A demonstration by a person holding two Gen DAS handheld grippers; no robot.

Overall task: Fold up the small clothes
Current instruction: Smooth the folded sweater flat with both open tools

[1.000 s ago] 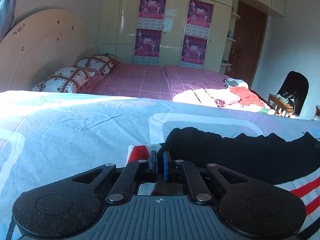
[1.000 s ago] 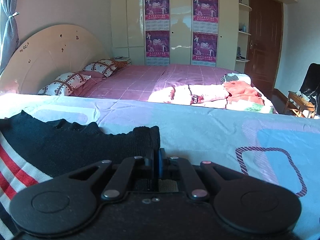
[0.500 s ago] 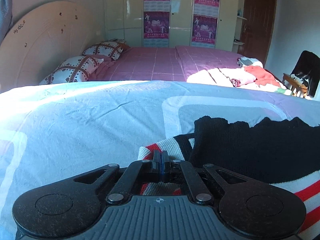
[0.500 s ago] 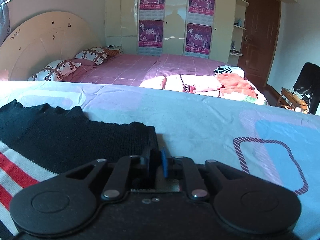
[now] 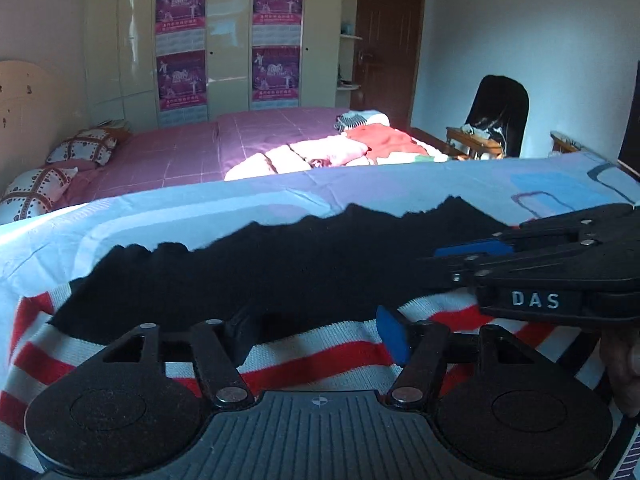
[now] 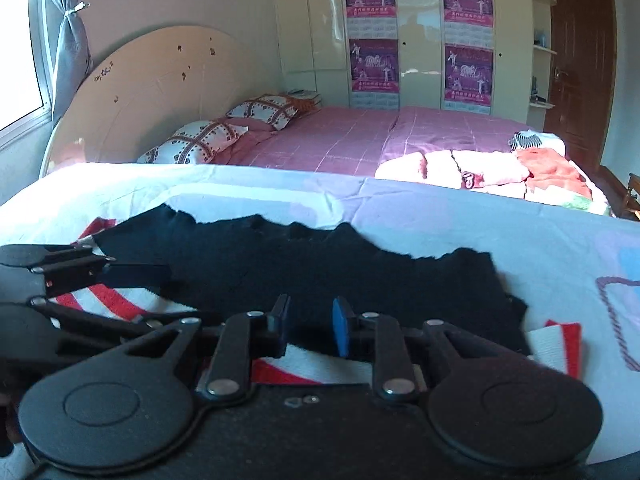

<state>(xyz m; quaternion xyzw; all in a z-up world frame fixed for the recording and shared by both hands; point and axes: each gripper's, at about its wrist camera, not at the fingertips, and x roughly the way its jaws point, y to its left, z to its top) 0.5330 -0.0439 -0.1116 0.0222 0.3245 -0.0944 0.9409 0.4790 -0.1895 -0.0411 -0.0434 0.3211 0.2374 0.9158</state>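
Observation:
A small knit garment (image 5: 280, 280), black at the far part with red and white stripes nearer me, lies flat on the pale blue patterned sheet (image 5: 200, 216). It also shows in the right wrist view (image 6: 320, 264). My left gripper (image 5: 320, 334) is open and empty above the striped part. My right gripper (image 6: 310, 326) is open and empty over the black edge. The right gripper also shows in the left wrist view (image 5: 452, 260), at the right. The left gripper shows in the right wrist view (image 6: 132, 276), at the left.
A bed with a pink cover (image 6: 360, 136), patterned pillows (image 6: 200, 144) and a pile of clothes (image 6: 500, 168) stands behind. A wardrobe with posters (image 6: 420, 32) and a brown door (image 6: 576, 64) are at the back. A chair (image 5: 500, 112) stands at the right.
Both grippers have let go of the garment and opened. They have drawn back and up, so the garment now lies folded with its black part over the stripes.

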